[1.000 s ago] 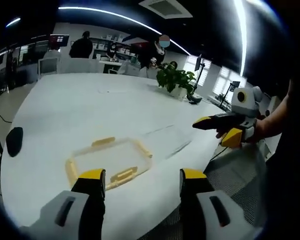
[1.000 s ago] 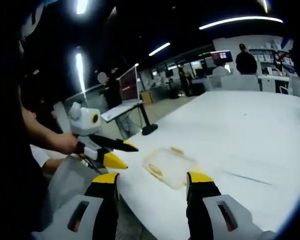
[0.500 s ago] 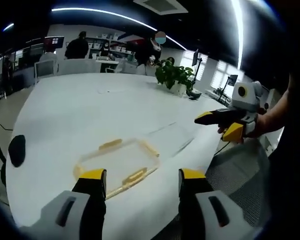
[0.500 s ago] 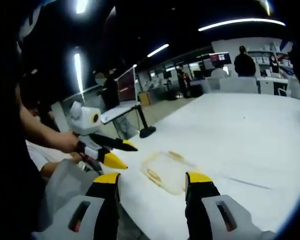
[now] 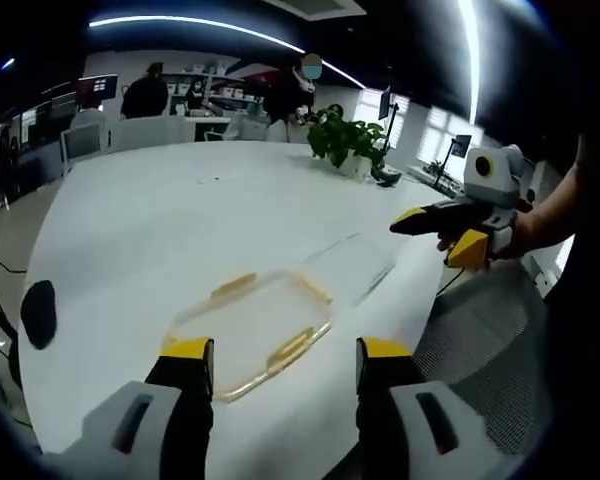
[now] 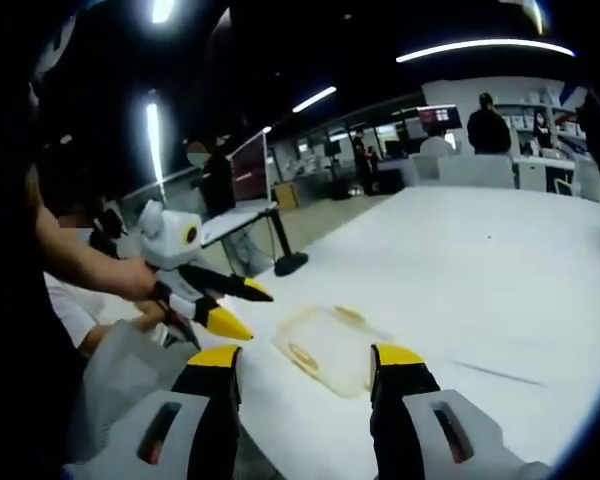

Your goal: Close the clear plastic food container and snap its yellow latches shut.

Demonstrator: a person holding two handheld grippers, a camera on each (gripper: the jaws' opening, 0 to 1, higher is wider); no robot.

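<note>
— Open office behind, ceiling strips lit, people at far desks; up front, white table (image 5: 180,220) with potted plant (image 5: 348,150) well ahead and dark puck-like thing (image 5: 38,312) off to the left.

— And the clear container (image 5: 255,325)?

— Flat on the table just ahead of the left gripper (image 5: 275,360), its yellow latches (image 5: 290,347) along the rims; seen too in the right gripper view (image 6: 325,345), just beyond the right gripper (image 6: 305,365). Separate clear lid (image 5: 345,268) apparently lying a bit farther on, toward the right; hard to be sure.

— Jaws?

— Both sets spread apart, holding nothing. Right gripper also visible from the left view (image 5: 455,230), raised off the table to the right; left gripper likewise from the right view (image 6: 215,300), hovering to the left.

— Changed lately?

— Container sits larger and nearer the left jaws than a second ago, so probably a closing approach. Container itself apparently unmoved. Nothing touched yet; lid still to be set on, latches still unsnapped.
</note>
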